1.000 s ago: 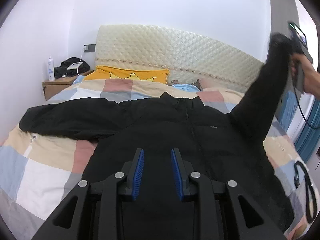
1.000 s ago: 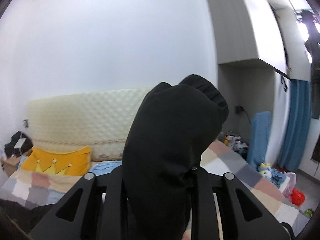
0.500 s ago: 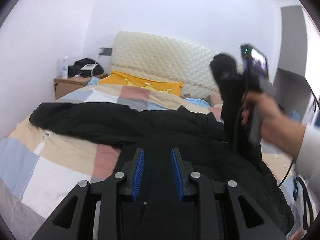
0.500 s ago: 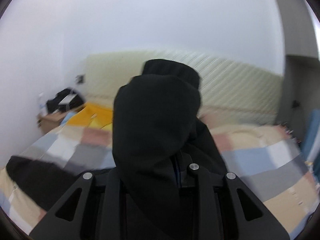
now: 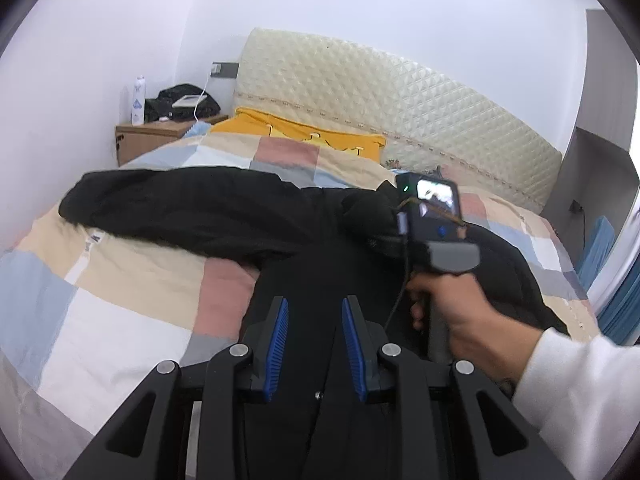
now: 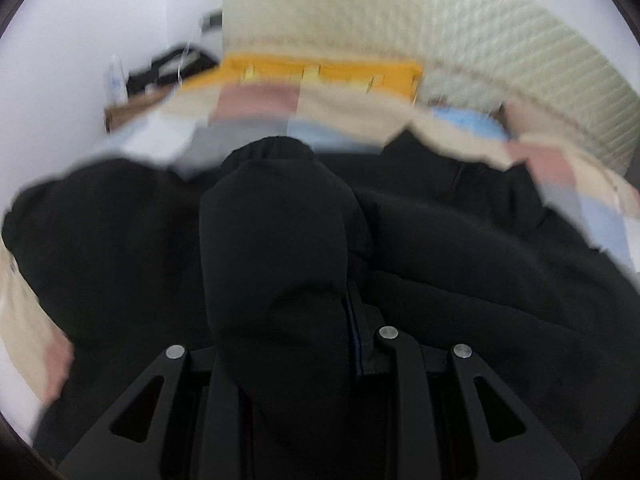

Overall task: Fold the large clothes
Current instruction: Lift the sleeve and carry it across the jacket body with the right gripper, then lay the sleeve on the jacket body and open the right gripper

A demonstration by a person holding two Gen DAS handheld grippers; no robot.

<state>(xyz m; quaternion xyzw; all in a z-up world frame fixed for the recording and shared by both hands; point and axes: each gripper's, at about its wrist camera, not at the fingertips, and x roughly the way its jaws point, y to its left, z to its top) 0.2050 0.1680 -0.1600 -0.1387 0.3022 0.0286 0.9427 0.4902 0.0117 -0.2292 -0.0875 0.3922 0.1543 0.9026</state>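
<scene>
A large black jacket (image 5: 304,264) lies spread on the patchwork bed (image 5: 132,292), its left sleeve (image 5: 168,208) stretched out to the left. My left gripper (image 5: 314,332) is open and empty, low over the jacket's lower body. My right gripper (image 6: 304,312) is shut on the jacket's right sleeve cuff (image 6: 276,216), which drapes over its fingers and hides them. In the left wrist view the right gripper unit (image 5: 434,224) is held over the jacket's chest, the cuff (image 5: 368,216) ahead of it.
A yellow pillow (image 5: 304,136) and a quilted cream headboard (image 5: 400,100) are at the bed's far end. A wooden nightstand (image 5: 152,136) with a bottle (image 5: 138,100) and dark items stands far left. Blue curtains (image 5: 624,300) hang at the right.
My right gripper has carried the sleeve from high at the right down and leftward across the jacket's chest. The left gripper stays open over the jacket's lower part.
</scene>
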